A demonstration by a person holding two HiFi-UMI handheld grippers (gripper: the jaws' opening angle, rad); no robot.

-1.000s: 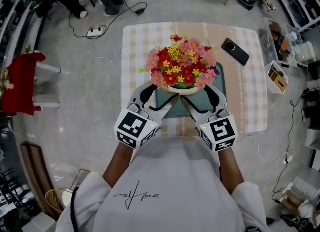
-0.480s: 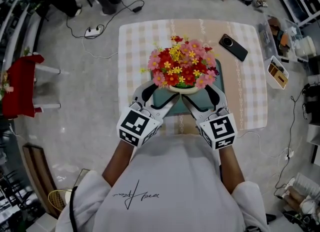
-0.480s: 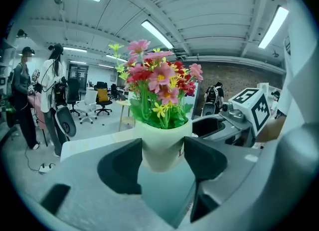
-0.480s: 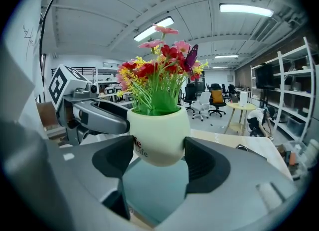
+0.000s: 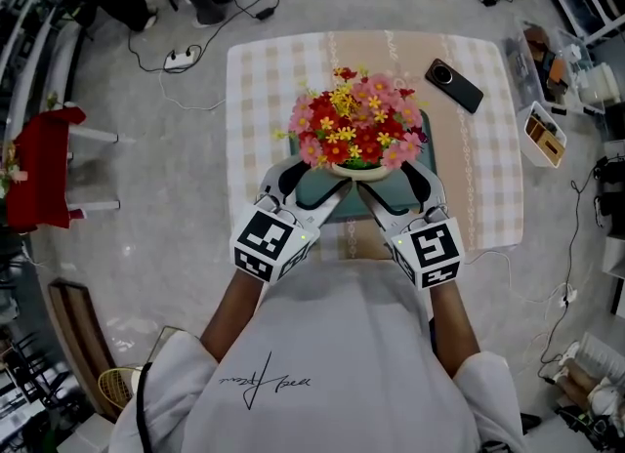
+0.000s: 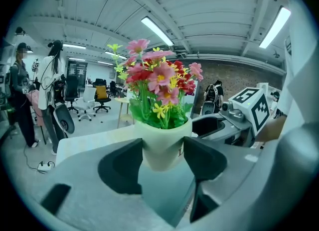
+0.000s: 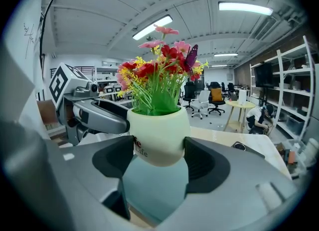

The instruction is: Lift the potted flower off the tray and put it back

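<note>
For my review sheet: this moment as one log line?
left gripper: shut on pot | right gripper: shut on pot | pot: over tray, contact unclear

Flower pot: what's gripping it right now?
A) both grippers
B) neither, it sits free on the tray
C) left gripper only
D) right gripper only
A: the left gripper and the right gripper each have both pads pressed against the sides of the pot.
</note>
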